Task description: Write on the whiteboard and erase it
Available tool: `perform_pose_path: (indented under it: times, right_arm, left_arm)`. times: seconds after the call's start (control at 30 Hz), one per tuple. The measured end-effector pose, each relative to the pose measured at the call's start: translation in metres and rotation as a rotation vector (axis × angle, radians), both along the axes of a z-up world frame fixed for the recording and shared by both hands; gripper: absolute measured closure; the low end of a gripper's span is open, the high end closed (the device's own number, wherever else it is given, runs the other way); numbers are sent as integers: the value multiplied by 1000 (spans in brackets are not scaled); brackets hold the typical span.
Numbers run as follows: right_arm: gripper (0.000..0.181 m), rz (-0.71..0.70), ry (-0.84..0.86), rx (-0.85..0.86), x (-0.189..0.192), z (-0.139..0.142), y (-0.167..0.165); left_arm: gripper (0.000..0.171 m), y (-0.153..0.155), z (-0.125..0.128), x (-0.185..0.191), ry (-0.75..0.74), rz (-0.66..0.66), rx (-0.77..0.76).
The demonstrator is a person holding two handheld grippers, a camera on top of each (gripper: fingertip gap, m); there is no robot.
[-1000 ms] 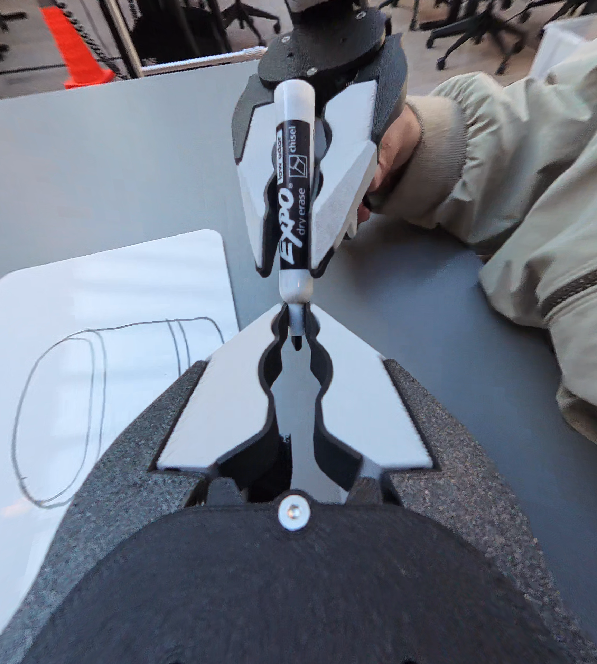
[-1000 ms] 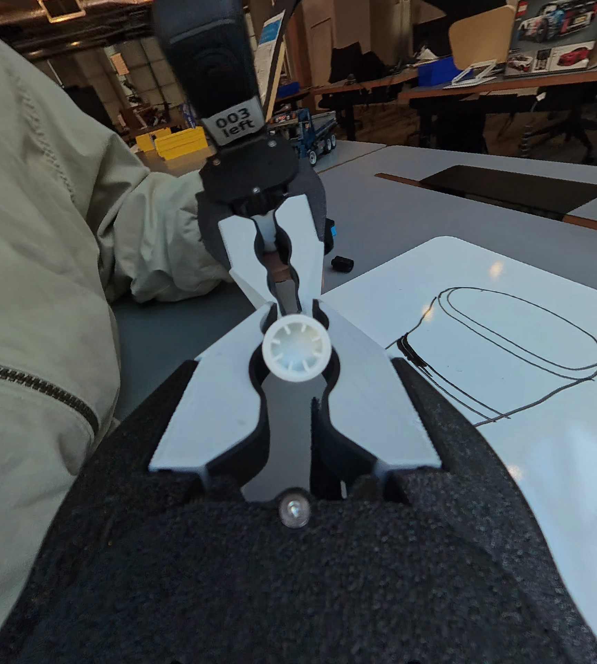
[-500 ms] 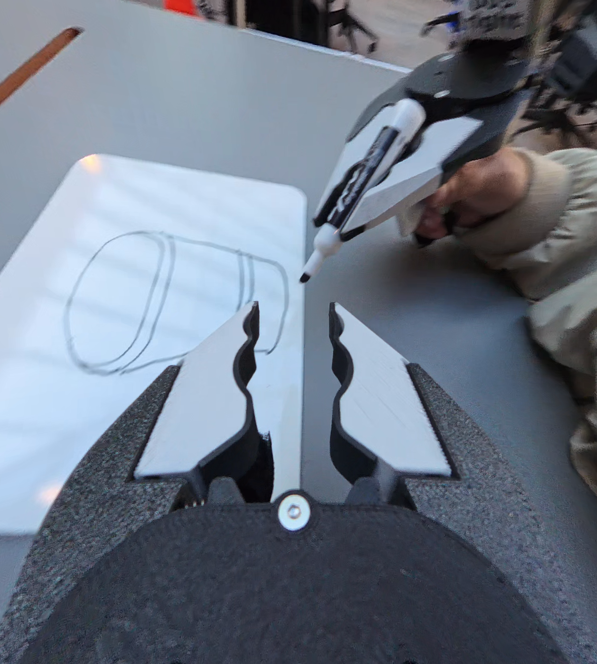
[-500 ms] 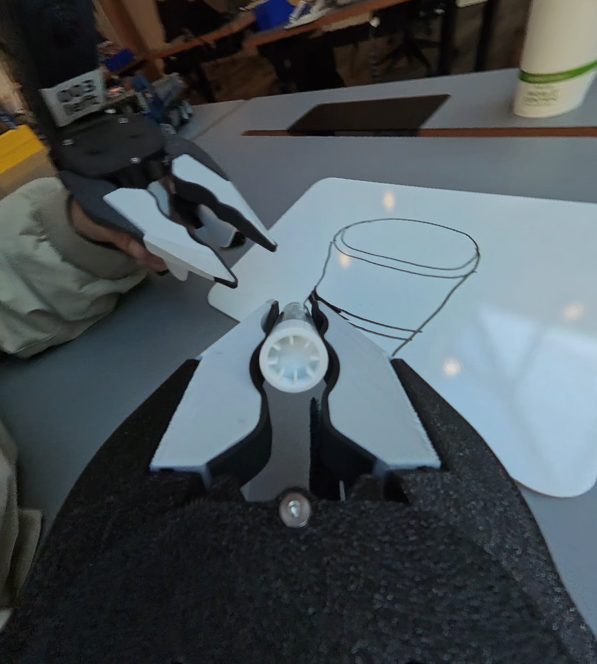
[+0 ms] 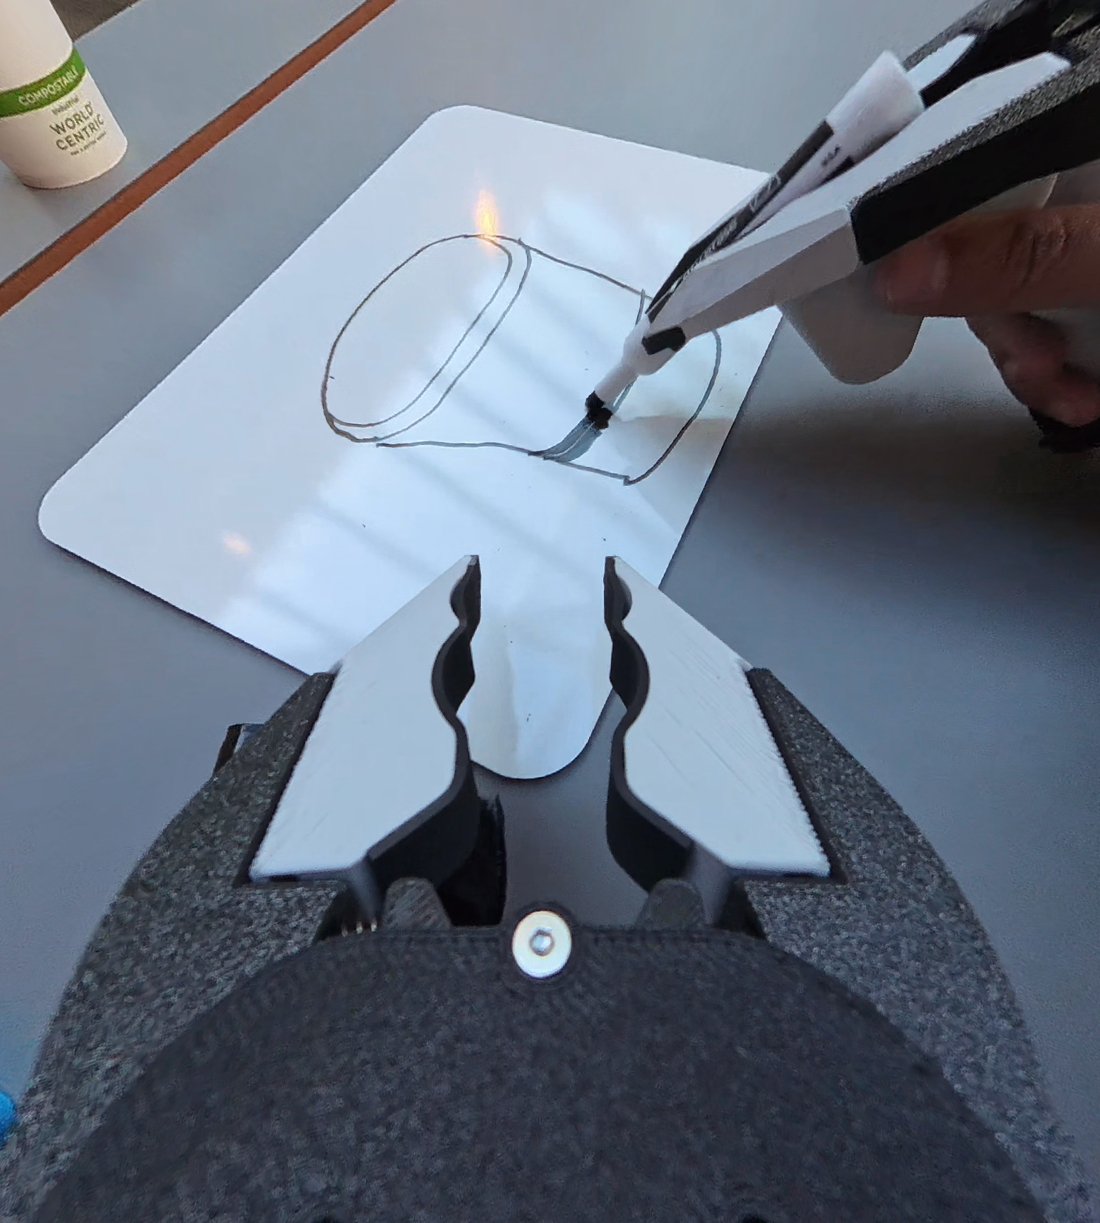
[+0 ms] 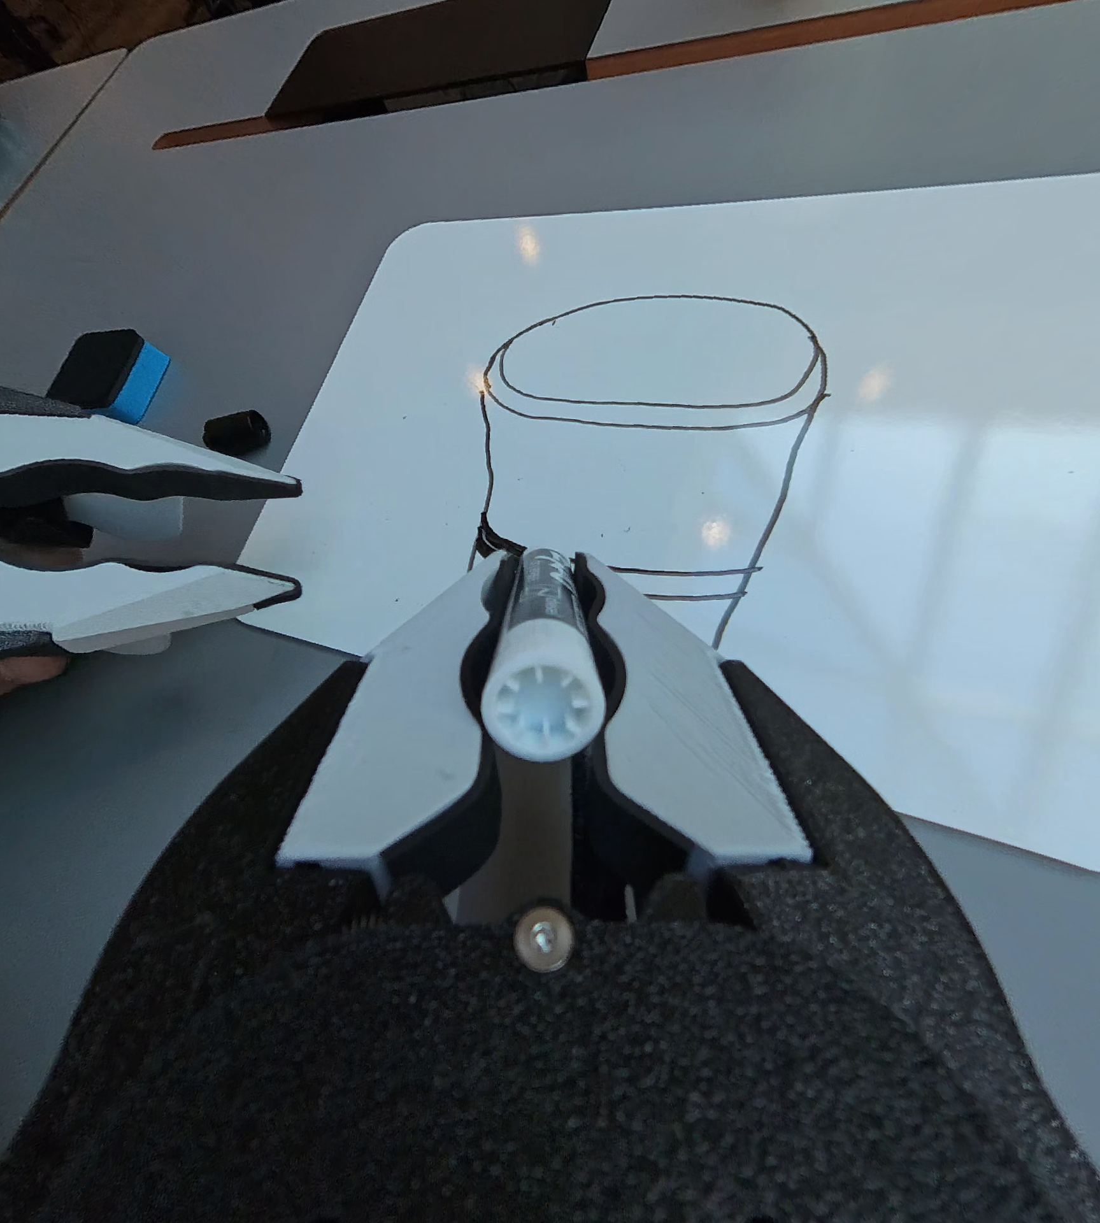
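A white dry-erase board (image 5: 269,529) lies on the grey table with a cup drawn on it in black line (image 5: 428,344). My right gripper (image 6: 542,562) is shut on a black-and-white marker (image 6: 544,701). In the left wrist view the marker (image 5: 623,364) slants down from the right gripper (image 5: 659,337), and its black tip (image 5: 598,415) touches the board at the drawn cup's lower bands. My left gripper (image 5: 540,569) is open and empty above the board's near corner. It also shows in the right wrist view (image 6: 299,536), left of the board (image 6: 931,529).
A white paper cup with a green band (image 5: 31,112) stands at the far left beyond a brown seam (image 5: 170,172). A blue-and-black eraser (image 6: 113,377) and a black marker cap (image 6: 236,430) lie left of the board. A hand (image 5: 1030,298) holds the right gripper.
My left gripper, shut around the marker's tip a second ago, has opened and drawn back. The right gripper has carried the marker over the board and set its tip on the drawing.
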State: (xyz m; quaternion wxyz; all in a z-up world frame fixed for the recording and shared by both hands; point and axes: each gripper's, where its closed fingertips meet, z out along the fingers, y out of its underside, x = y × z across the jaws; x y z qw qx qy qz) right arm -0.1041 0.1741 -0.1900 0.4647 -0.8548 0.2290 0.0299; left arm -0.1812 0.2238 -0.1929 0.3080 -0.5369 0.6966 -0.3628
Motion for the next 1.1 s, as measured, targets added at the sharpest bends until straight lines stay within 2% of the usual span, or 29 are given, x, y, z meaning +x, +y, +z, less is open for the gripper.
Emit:
perform_pose_path:
  times: [0.13, 0.3, 0.7, 0.9, 1.1]
  right_arm:
    - [163, -20, -40, -73, 9, 1, -8]
    - [164, 18, -3, -122, 4, 3, -8]
    - [163, 61, -37, -316, 6, 4, -5]
    - [164, 87, -32, -330, 0, 4, 2]
    - [164, 46, -32, -334, 11, 4, -6]
  left_arm:
    - [135, 8, -10, -2, 63, 65, -19]
    - [135, 10, -17, -2, 102, 74, -22]
    - [135, 11, -23, -1, 135, 85, -23]
    - [135, 11, -23, -1, 134, 88, -21]
    - [135, 12, -24, -1, 136, 95, -25]
